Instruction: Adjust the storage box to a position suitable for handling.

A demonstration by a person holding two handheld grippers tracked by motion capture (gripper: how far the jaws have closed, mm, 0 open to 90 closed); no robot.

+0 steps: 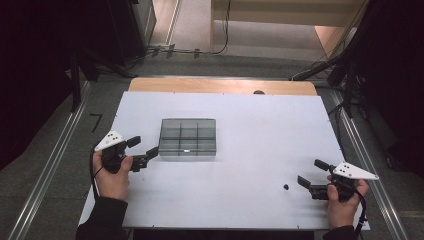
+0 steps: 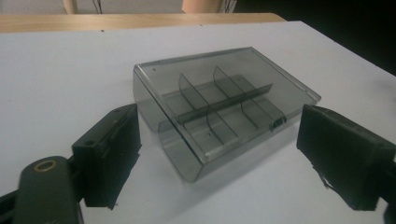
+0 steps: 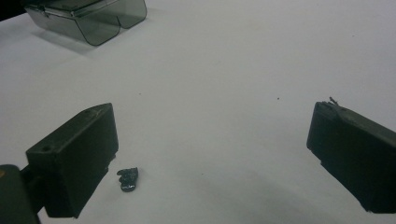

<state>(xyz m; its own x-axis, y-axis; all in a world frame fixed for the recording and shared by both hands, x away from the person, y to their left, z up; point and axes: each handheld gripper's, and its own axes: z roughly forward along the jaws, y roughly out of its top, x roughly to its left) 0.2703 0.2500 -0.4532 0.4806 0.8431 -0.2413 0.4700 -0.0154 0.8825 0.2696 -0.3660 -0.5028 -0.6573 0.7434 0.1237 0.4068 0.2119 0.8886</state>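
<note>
A smoky transparent plastic box (image 1: 188, 136) with inner dividers sits shut on the white table top (image 1: 260, 125), left of centre. My left gripper (image 1: 144, 146) is just left of the box's near corner, jaws open and apart from it. In the left gripper view the box (image 2: 224, 107) lies ahead of the gripper (image 2: 219, 158), untouched by either jaw. My right gripper (image 1: 311, 172) rests at the near right, open and holding nothing. A small black piece (image 1: 286, 187) lies on the table just left of it. In the right gripper view that piece (image 3: 128, 178) is beside one jaw of the gripper (image 3: 210, 158).
A wooden strip (image 1: 220, 85) borders the table's far edge. Dark stands and cables (image 1: 320, 70) crowd the floor beyond both far corners. Metal floor rails (image 1: 50, 165) run along each side. The box (image 3: 88, 16) is far off in the right gripper view.
</note>
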